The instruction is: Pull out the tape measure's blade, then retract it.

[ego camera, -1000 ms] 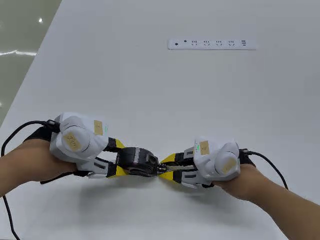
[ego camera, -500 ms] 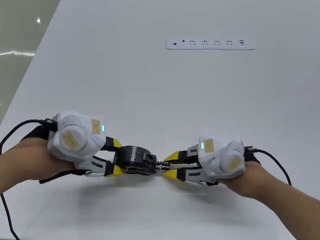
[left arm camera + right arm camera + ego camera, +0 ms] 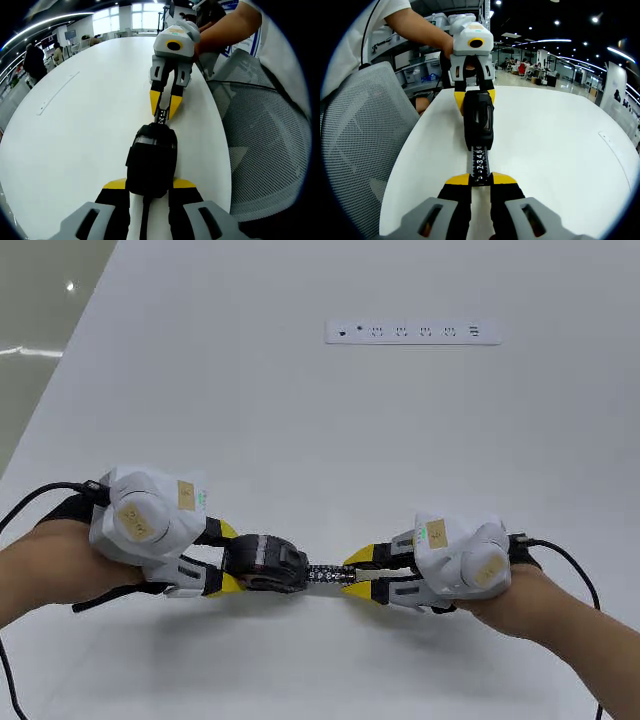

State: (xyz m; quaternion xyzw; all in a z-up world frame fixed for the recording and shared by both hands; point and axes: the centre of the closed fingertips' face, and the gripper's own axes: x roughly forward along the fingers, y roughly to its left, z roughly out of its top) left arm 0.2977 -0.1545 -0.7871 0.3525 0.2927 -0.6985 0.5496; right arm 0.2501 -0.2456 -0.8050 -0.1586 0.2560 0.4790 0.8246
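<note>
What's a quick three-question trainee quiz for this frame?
1. True or false: the left gripper clamps the tape measure case.
2. The blade is: A) fully retracted; B) pulled out a short way; C) bent double.
3. Fill in: the right gripper is shut on the ____.
Key: 1 true; 2 B; 3 blade.

We read the white numerals 2, 3, 4, 5 on the tape measure's (image 3: 478, 117) black blade (image 3: 480, 166); nothing else is legible.
</note>
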